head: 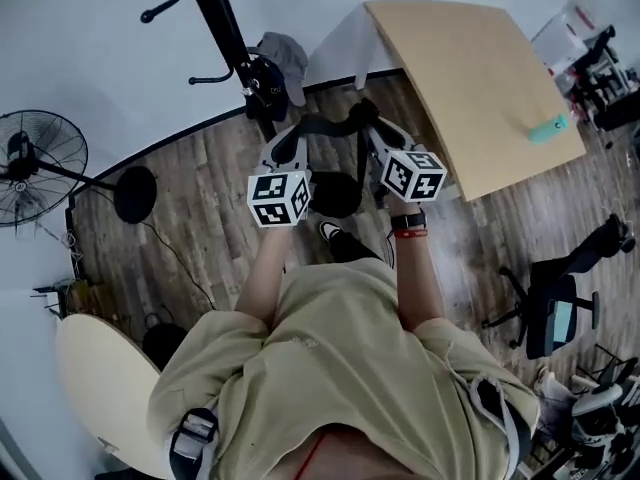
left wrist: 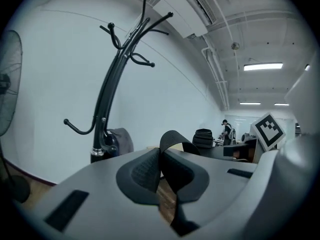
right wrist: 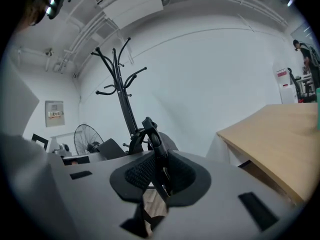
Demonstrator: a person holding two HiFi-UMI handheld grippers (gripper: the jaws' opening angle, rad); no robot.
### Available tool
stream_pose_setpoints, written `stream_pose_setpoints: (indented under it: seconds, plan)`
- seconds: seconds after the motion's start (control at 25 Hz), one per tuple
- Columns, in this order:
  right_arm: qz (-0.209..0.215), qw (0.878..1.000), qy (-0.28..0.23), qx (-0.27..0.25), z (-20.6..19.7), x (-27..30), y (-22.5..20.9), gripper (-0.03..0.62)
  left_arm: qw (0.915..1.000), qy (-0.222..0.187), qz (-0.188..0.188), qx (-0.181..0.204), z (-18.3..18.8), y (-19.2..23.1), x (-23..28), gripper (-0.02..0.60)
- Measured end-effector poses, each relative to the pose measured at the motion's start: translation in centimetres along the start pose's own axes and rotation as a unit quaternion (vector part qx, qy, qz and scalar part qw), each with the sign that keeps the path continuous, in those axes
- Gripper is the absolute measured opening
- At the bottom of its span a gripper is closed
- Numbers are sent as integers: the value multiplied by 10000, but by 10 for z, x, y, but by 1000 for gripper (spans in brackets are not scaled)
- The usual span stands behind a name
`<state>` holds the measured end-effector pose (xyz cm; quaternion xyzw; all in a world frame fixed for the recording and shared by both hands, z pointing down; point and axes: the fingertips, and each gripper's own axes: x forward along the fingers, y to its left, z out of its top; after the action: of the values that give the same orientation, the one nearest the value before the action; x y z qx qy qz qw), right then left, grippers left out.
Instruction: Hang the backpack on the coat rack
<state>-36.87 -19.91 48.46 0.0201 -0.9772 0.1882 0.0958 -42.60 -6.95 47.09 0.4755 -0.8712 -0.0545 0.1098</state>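
Observation:
The black coat rack [head: 225, 28] stands by the white wall, just ahead of me and slightly left. A black backpack [head: 335, 193] hangs between my two grippers by its strap [head: 325, 125]. My left gripper [head: 283, 140] is shut on one part of the strap [left wrist: 172, 139], with the rack [left wrist: 107, 99] and its hooks rising to the left ahead of it. My right gripper [head: 365, 118] is shut on another part of the strap, near a buckle [right wrist: 155, 144]; the rack [right wrist: 125, 104] stands straight ahead beyond it. Both grippers point roughly level.
A grey bag [head: 285, 58] lies at the rack's foot. A wooden table [head: 480, 88] with a teal object [head: 548, 128] stands to the right. A standing fan [head: 35, 158] is on the left, an office chair [head: 560, 308] at the lower right, a round table [head: 100, 388] behind me.

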Motion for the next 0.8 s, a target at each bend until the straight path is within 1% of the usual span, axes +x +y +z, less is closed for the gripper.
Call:
stream_pose_setpoints:
  seconds: [0.16,0.32,0.48,0.68,0.8]
  plan:
    - [414,9991,97,-18,5,40,21,80,9988,-130,472,-32,14,37,-7,25]
    - [865,9958,275,-74,8,71,41,80,9948,-243,987,-88,23,67,-17,26]
    - [1238,9914,405,-112,10,101,61,80,9889,-301,1450,-133,31,94,-24,25]
    - [1691,9835,630,-156,8,132,70,80,9795,-374,1964,-256,33,119,-23,25]
    - [1850,9803,674,-138,10,146,71,80,9733,-406,2241,-286,33,132,-27,25]
